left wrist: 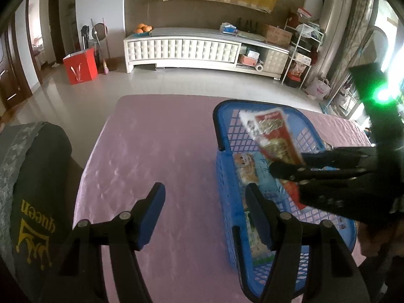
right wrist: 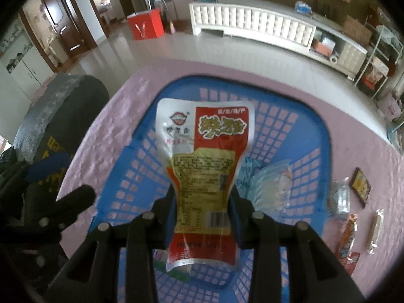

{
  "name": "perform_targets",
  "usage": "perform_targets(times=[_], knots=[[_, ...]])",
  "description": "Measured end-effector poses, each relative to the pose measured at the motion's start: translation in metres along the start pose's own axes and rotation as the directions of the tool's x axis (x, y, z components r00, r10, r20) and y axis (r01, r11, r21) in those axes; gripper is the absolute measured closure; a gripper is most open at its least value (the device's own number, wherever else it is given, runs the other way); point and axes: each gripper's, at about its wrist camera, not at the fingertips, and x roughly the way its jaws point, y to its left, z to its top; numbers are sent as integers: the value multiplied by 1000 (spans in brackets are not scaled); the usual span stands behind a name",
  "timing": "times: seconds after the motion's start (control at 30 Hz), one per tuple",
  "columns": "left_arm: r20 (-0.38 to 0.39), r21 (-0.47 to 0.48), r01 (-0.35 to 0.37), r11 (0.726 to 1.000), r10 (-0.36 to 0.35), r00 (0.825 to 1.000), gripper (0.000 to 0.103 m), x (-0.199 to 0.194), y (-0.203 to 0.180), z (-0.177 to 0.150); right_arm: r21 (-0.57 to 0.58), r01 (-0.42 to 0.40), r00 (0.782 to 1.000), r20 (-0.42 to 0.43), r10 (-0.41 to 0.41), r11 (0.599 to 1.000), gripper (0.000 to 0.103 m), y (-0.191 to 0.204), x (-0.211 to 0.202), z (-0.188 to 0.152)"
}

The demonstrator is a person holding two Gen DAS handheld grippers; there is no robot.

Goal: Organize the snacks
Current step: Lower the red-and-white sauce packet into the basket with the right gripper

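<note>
Right wrist view: red-and-white snack pouch (right wrist: 202,174) clamped betw. right gripper (right wrist: 203,217) blue pads, squeezed at its lower half, upper part sticking up above the jaws, printed back w/ barcode facing cam.
Pouch position: held in the air over blue basket (right wrist: 320,136); not touching basket floor as far as visible.
Basket contents: clear-wrapped snack pack (right wrist: 271,189) lying inside on the right side; in left wrist view a cartoon-printed packet (left wrist: 248,170) lies on the floor of the basket.
Basket: lattice plastic w/ dark handle, sits on pink tablecloth (left wrist: 151,151).
Loose snacks: right of basket on cloth: clear packet (right wrist: 339,199), dark framed packet (right wrist: 361,185), orange stick snack (right wrist: 349,232), pale bar (right wrist: 376,229); all outside basket, near each other.
Left gripper (left wrist: 205,217): jaws wide apart, nothing betw. them; right finger overlaps basket's near-left wall in view, left finger over bare cloth.
Left edge: dark chair back (left wrist: 32,189) w/ yellow "queen" print, beside table.
Background: white TV cabinet (left wrist: 181,48), red box (left wrist: 80,67) on floor.
</note>
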Motion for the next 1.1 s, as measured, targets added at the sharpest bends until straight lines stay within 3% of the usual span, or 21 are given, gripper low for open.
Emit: perform_targets(times=[0.2,0.37,0.53,1.1], knots=[[-11,-14,27,1000,-27,1000,39,7,5,1,-30,8,1000,-20,-8,1000,59,-2,18,9],[-21,3,22,1000,-21,1000,39,11,2,-3,-49,58,998,15,-57,997,15,-6,12,5],[-29,-2,13,1000,-13,999,39,9,-5,-5,-93,46,998,47,-42,995,13,-6,-6,-5],[35,56,-24,998,22,999,39,-49,-52,-5,-34,23,977,212,-15,999,13,-39,-108,-42]])
